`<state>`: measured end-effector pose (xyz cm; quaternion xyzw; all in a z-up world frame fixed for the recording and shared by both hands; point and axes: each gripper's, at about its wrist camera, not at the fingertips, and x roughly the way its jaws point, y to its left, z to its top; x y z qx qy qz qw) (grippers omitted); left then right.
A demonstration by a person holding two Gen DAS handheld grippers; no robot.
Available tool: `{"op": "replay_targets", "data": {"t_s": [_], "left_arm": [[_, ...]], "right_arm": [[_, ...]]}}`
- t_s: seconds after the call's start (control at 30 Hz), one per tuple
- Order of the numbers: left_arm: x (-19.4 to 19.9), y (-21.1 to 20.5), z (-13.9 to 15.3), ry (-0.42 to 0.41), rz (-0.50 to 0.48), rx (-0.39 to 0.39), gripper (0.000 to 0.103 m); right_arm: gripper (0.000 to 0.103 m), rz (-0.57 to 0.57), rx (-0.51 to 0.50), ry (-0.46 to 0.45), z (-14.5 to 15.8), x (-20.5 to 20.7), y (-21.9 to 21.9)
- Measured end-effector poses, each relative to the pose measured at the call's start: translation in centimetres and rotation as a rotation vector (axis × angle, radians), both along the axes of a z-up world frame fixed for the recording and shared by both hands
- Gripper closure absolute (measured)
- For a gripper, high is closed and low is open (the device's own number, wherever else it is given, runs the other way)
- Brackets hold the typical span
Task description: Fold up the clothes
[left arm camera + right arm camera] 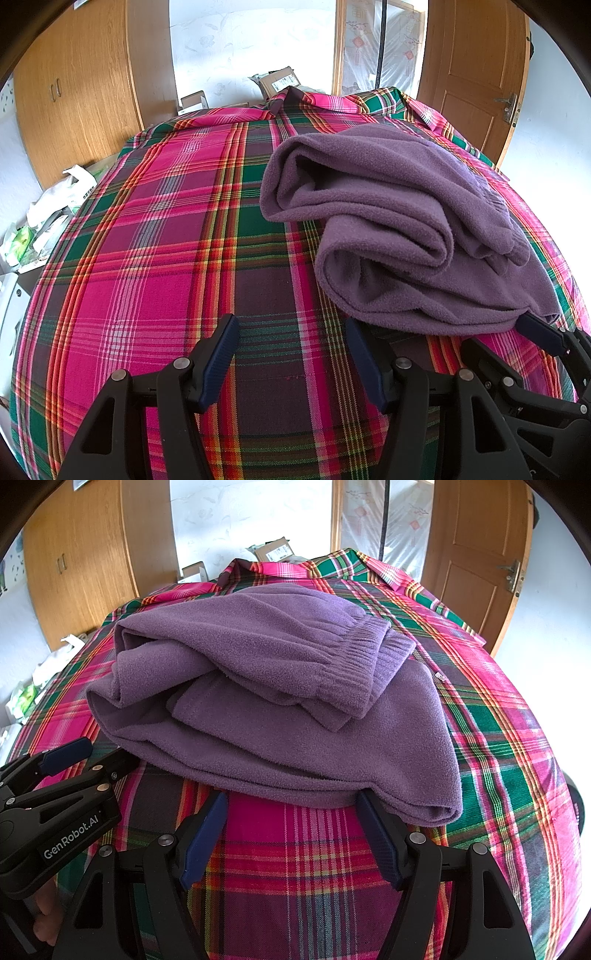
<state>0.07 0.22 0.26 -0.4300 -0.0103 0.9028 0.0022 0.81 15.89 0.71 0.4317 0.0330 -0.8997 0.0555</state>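
Observation:
A purple fleece garment (399, 229) lies folded in a loose bundle on the plaid bed cover (147, 258). In the right wrist view the garment (280, 686) shows its elastic waistband (354, 661) turned over on top. My left gripper (291, 325) stands open just left of the bundle's near edge, with nothing between its fingers. My right gripper (291, 799) is open too, its tips at the garment's near hem, the right fingertip touching the fleece. Each gripper shows in the other's view: the right gripper (546, 332) at the hem, the left gripper (62, 753) beside the bundle.
Wooden wardrobes (81, 92) stand at the back left and a wooden door (476, 74) at the back right. Cardboard boxes (280, 81) sit past the bed's far end. White plastic bags (59, 206) lie on the floor to the left. A hand (44, 919) holds the left gripper.

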Motion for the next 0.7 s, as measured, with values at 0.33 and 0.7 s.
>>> {"op": "replay_targets", "data": {"t_s": [0.33, 0.7], "left_arm": [[-0.18, -0.39, 0.02, 0.000, 0.005, 0.004, 0.042], [-0.25, -0.11, -0.01, -0.001, 0.005, 0.000, 0.042]], "right_arm": [[0.029, 0.000, 0.000, 0.000, 0.01, 0.04, -0.01], [0.029, 0.000, -0.001, 0.000, -0.06, 0.09, 0.01]]}}
